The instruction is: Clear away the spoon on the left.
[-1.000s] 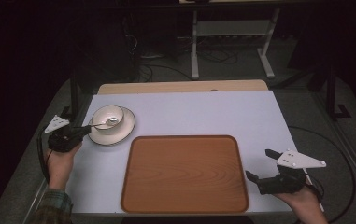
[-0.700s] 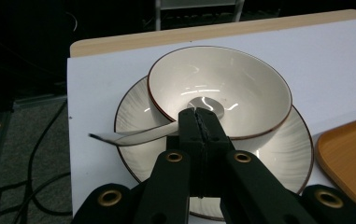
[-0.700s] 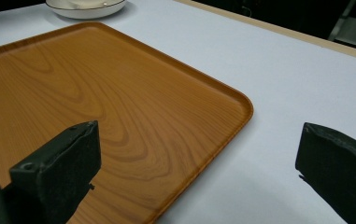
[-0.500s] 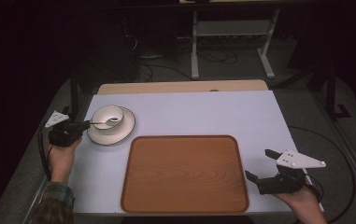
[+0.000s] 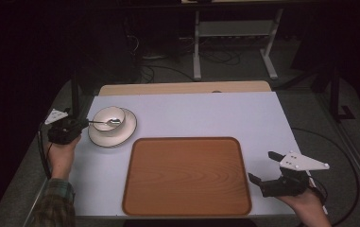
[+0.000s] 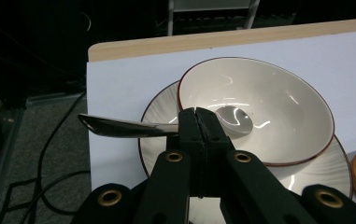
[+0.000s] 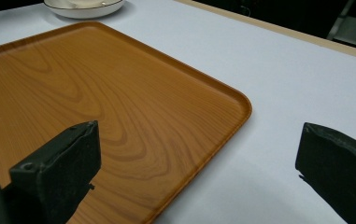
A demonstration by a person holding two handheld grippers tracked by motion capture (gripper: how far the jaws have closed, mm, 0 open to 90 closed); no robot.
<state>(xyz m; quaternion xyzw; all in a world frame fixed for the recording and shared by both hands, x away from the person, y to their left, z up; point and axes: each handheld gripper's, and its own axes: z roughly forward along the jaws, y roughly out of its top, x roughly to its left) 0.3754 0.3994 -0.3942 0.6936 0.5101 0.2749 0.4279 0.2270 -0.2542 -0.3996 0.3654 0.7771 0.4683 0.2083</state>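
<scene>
A white bowl (image 5: 107, 115) (image 6: 278, 93) with a dark rim sits on a white plate (image 5: 122, 136) (image 6: 159, 108) at the table's left. A metal spoon (image 5: 106, 122) (image 6: 119, 127) reaches over the rim, its head inside the bowl. My left gripper (image 5: 81, 124) (image 6: 198, 114), at the table's left edge, is shut on the spoon's handle, whose end sticks out to one side. My right gripper (image 5: 262, 166) (image 7: 199, 154) stands open near the front right corner, just off the wooden tray (image 5: 187, 175) (image 7: 96, 93), with nothing between its fingers.
The tray has nothing on it and lies at the front centre of the white table (image 5: 206, 113). A strip of wooden tabletop (image 5: 182, 88) shows along the far edge. Beyond it stand a metal frame (image 5: 234, 28) and floor cables (image 5: 154, 71).
My left hand has shifted slightly away along the table's left edge, the spoon still in its jaws. The right gripper has kept still.
</scene>
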